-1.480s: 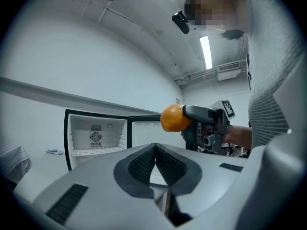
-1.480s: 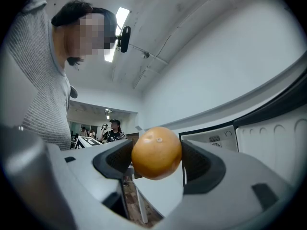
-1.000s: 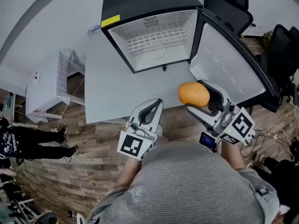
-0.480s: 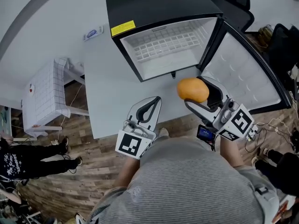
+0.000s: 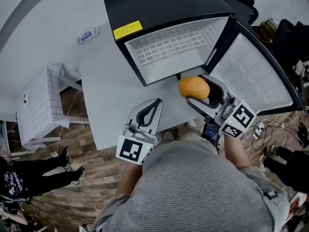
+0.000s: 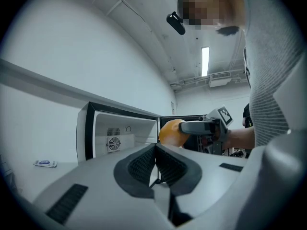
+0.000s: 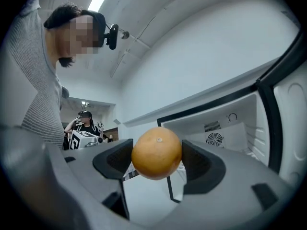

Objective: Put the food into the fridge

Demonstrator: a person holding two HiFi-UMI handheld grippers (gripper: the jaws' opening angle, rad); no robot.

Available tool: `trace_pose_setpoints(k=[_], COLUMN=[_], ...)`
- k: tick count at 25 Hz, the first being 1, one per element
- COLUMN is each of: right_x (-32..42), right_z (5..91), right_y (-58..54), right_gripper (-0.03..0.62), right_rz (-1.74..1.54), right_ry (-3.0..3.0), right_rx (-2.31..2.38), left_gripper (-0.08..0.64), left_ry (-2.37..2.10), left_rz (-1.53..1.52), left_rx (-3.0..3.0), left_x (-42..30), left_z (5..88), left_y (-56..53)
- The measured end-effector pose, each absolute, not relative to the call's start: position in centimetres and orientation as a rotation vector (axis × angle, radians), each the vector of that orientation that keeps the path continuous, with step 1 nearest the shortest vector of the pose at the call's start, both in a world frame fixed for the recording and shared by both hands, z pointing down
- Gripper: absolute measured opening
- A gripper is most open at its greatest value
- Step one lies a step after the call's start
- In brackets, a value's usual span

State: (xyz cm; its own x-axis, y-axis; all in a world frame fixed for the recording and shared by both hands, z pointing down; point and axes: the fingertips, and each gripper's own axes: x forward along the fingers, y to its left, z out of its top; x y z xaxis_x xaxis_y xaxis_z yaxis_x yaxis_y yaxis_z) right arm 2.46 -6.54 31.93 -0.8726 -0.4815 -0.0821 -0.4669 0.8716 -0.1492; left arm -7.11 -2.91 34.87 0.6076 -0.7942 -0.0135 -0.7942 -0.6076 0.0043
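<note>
The round orange fruit [image 7: 157,150] sits clamped between the two black ribbed pads of the right gripper [image 5: 206,99]. The jaws are spread to the fruit's width and press on it from both sides. It hangs in the air over the near right part of the white tabletop [image 5: 108,93], just in front of the open mouth of the small black fridge with a white inside [image 5: 164,6], at the hinge-side corner of the opening. It is not yet inside.

The fridge stands on the tabletop toward its far right. Its white-lined door [image 5: 256,76] is swung wide open to the right, out past the table's right edge. Inside, a white wire shelf [image 5: 169,41] spans the compartment. A round fan grille [image 6: 114,144] shows on the back wall. A yellow label [image 5: 127,30] is stuck at the front left corner of the fridge's black top.

The left gripper [image 5: 153,108] is held over the tabletop's near edge, to the left of the orange and apart from it. Its jaws are pressed together with nothing between them.

A small blue-and-white flat object [image 5: 87,35] lies near the tabletop's far left corner; what it is cannot be told. Beyond the table's left edge stands a white grid-patterned stand [image 5: 41,100] on the wood-plank floor [image 5: 72,197]. A person in black clothing [image 5: 29,178] stands there too.
</note>
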Motion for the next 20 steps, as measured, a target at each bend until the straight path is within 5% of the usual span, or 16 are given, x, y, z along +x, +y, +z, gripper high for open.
trace_pose_setpoints(k=[20], right_x=[-1.2], right_z=[46.4], right_y=[-18.6], right_gripper=[0.308], right_rz=[-0.582], right_ry=[3.036], right_rx=[-0.82], left_gripper=[0.011], left_ry=[1.427], left_rz=[0.051], left_rx=[-2.807], left_x=[-7.7], left_z=[37.1], left_y=[-6.5])
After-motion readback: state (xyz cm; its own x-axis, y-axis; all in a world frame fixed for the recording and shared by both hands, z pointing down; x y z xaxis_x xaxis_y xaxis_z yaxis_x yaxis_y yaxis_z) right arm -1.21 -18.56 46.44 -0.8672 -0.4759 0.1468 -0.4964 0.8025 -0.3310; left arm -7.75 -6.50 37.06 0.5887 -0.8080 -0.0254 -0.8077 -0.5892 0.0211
